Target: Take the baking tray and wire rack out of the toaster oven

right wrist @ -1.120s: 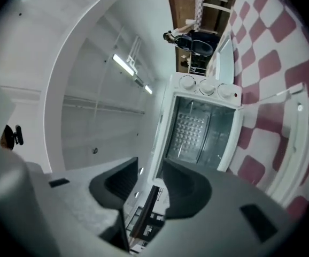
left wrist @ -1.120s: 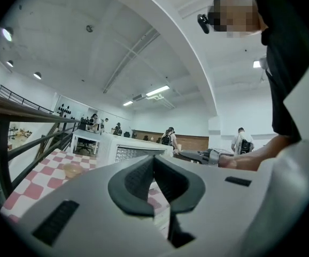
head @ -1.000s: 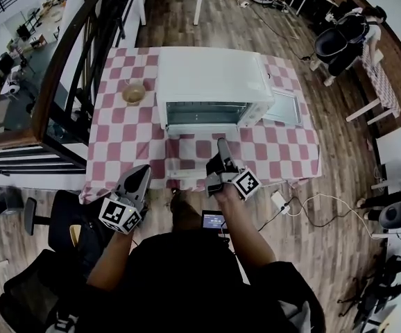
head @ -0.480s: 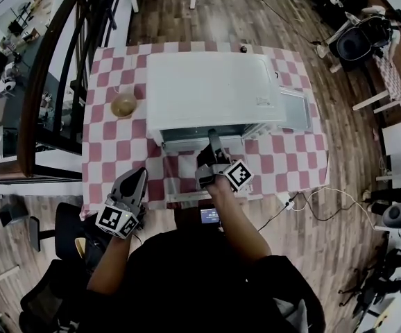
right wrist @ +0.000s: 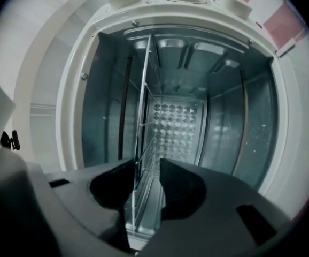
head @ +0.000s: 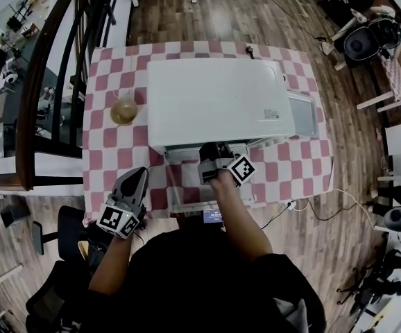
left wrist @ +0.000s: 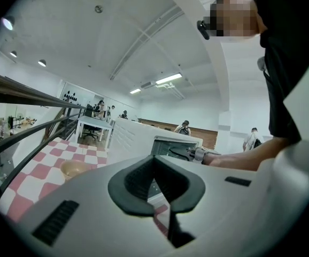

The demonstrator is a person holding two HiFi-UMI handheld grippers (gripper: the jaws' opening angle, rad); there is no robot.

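The toaster oven (right wrist: 74, 90) holds the wire rack (right wrist: 144, 116) and, seemingly, the baking tray (right wrist: 151, 199).

Head view: bright, even indoor light; the white top of the toaster oven (head: 218, 99) is nearly washed out, and fisheye distortion bends the wooden floor (head: 235, 12) toward dark corners. Left gripper view: ceiling strip lights (left wrist: 169, 79) glare above; the near foreground is soft, ringed by black vignette. Right gripper view: dim, bluish oven cavity, faint glints along the wire rack (right wrist: 144, 116), near foreground dark and blurred.
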